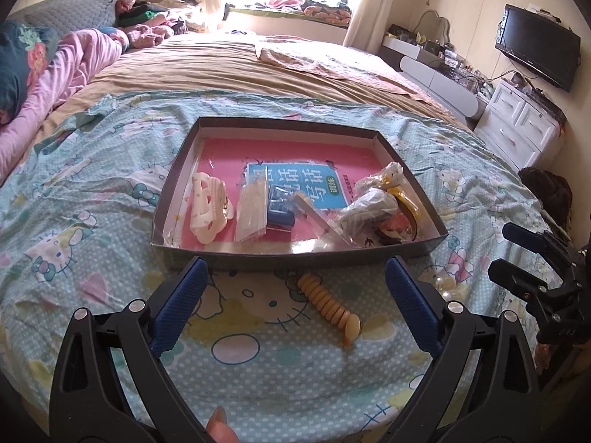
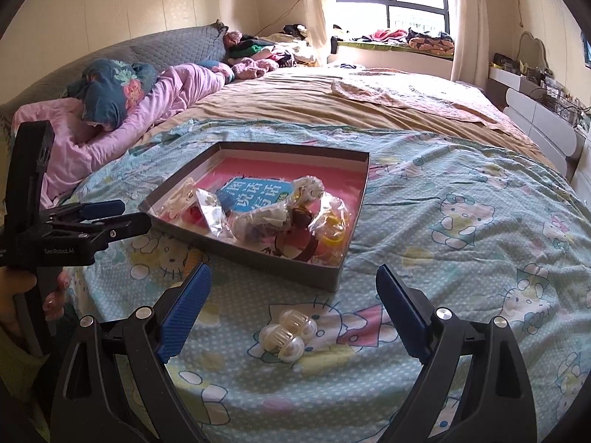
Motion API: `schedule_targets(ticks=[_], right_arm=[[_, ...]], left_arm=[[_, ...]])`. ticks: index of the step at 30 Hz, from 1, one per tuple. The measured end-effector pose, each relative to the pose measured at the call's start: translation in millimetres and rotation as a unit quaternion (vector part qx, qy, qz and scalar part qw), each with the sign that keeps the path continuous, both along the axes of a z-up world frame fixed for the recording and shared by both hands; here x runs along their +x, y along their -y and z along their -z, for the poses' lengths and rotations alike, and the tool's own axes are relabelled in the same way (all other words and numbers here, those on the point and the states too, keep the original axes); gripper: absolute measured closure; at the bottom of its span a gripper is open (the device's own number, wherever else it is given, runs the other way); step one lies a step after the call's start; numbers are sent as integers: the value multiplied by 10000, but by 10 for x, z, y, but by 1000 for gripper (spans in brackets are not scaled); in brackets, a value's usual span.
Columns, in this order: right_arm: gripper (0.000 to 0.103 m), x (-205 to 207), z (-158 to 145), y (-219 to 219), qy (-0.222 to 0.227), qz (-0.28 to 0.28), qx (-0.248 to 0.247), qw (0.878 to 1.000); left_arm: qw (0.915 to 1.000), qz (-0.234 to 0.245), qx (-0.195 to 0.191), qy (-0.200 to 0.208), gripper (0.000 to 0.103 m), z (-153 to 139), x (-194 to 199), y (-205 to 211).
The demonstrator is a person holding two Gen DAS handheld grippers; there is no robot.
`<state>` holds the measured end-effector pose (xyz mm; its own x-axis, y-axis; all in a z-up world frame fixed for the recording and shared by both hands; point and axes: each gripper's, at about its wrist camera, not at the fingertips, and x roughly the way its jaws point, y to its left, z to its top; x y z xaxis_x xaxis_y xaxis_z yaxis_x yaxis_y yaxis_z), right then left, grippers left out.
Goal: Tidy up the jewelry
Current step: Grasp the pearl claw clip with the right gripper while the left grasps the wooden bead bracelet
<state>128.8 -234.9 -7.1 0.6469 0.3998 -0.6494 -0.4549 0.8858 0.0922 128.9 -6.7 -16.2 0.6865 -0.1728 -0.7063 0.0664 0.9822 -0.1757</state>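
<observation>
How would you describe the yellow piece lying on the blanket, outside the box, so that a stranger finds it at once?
Start at the shallow dark cardboard box on the turquoise cartoon-cat blanket. Just in front of its near wall, between the fingers of the open left gripper, lies a yellow-orange bracelet of flat oval beads, stretched in a short row. The pearly white bead cluster nearby is round and pale.

Directly ahead of the left gripper [image 1: 295, 277], whose fingers stand wide apart, bare bedsheet [image 1: 110, 192] leaves room on both sides of the yellow bead bracelet [image 1: 328, 304] lying between them. Just beyond the fingertips, the near wall of the shallow box [image 1: 295, 250] blocks a level approach. Ahead of the right gripper [image 2: 293, 282], also spread wide, only the pearl hair clip [image 2: 288, 334] lies on the sheet; the box corner stands just past it. To its right, the sheet is free.
</observation>
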Motion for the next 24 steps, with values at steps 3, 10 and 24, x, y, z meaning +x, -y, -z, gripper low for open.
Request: schedule_targets(ticks=[3,10,24], right_arm=[[13,-14,148,-33,-190,-73,-94,9997],[23,27,495,-112,-603,-184,-227,9978],[58,85,760,-37,-748,-278,-51,9968]], left_arm=[[9997,105,-104,-189,13,109,-19,21],[9984,223,-206,-468,13,276,-32,101],[9963,227,-115,-821,47,602,127,304]])
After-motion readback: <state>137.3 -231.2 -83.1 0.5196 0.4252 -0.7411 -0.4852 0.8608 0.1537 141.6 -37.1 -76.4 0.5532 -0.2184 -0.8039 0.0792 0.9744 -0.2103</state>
